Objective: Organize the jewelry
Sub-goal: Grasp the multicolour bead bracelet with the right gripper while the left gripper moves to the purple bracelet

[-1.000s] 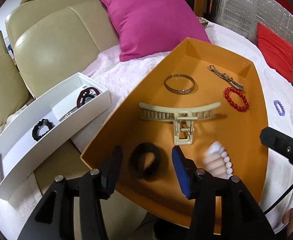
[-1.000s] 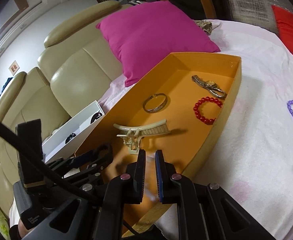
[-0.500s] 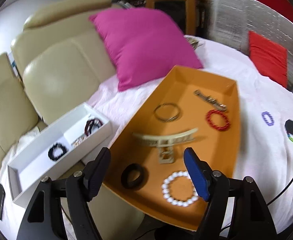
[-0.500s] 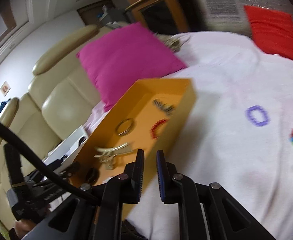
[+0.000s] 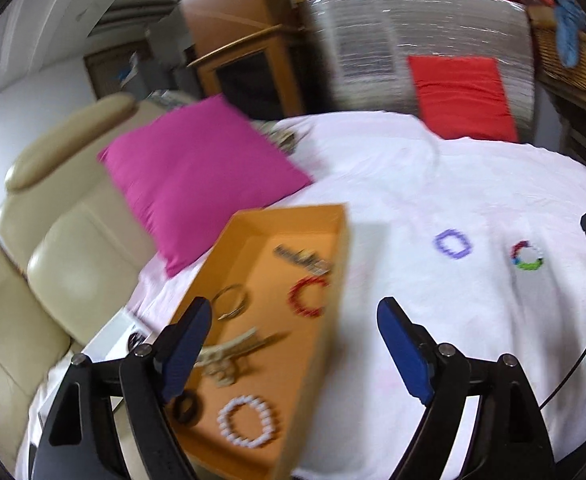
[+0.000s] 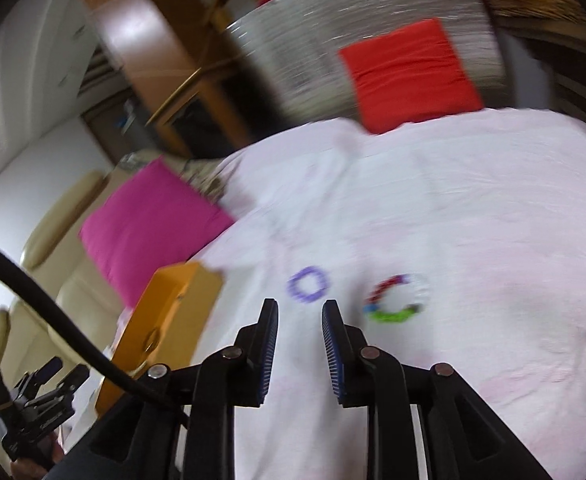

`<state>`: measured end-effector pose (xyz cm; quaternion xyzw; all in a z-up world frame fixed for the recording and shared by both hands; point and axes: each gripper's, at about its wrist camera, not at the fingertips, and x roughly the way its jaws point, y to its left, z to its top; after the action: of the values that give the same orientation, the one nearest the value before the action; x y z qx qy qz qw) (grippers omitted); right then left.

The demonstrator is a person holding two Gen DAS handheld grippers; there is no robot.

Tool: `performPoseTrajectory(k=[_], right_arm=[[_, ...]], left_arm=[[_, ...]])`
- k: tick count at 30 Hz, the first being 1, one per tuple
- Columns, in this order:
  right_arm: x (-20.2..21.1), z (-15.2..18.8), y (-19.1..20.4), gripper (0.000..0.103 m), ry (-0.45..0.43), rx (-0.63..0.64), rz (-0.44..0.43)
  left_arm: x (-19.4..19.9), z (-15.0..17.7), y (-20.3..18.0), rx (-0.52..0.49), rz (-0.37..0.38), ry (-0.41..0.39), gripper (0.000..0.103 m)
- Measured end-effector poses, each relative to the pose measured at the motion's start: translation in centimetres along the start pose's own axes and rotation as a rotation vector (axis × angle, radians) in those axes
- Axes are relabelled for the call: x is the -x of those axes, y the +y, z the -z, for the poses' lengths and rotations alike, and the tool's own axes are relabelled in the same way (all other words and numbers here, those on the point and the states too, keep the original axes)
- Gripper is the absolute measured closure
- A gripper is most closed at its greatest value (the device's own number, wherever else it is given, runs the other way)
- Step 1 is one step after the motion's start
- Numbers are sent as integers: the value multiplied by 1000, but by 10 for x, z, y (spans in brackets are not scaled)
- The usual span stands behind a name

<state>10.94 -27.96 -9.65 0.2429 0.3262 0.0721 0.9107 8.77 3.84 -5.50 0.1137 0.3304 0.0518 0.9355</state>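
An orange tray lies on the white cloth and holds a white bead bracelet, a black hair tie, a beige claw clip, a metal bangle, a red bead bracelet and a watch. A purple bracelet and a multicoloured bracelet lie on the cloth to the right. My left gripper is open wide and empty above the tray's right edge. My right gripper is open a little and empty, just short of the purple bracelet.
A magenta pillow leans on the beige sofa at the left. A red cushion stands at the back against a silver panel. A white box corner shows left of the tray. The tray's side shows in the right wrist view.
Both grippers have swung right, away from the tray, toward the loose bracelets. The left gripper has opened wider. The right gripper has opened a little.
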Motion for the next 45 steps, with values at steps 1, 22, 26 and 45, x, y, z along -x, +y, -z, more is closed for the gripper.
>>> performPoseTrajectory(k=[1,22,26,45], right_arm=[[3,-2,-13,78,-6,-22,2],[-46,-11,-65,78,96,-27,-20],[-77,-13,-58,78,119,8,10],[-125,-8,-65,88,254,160,219]], left_arm=[[0,-5,-15,-17,13,-12,15],[-165,-51,-126,70,96,169,12],[-180,-55,-120,58,100,182,12],[-216,-59,-158,6,277,187,12]])
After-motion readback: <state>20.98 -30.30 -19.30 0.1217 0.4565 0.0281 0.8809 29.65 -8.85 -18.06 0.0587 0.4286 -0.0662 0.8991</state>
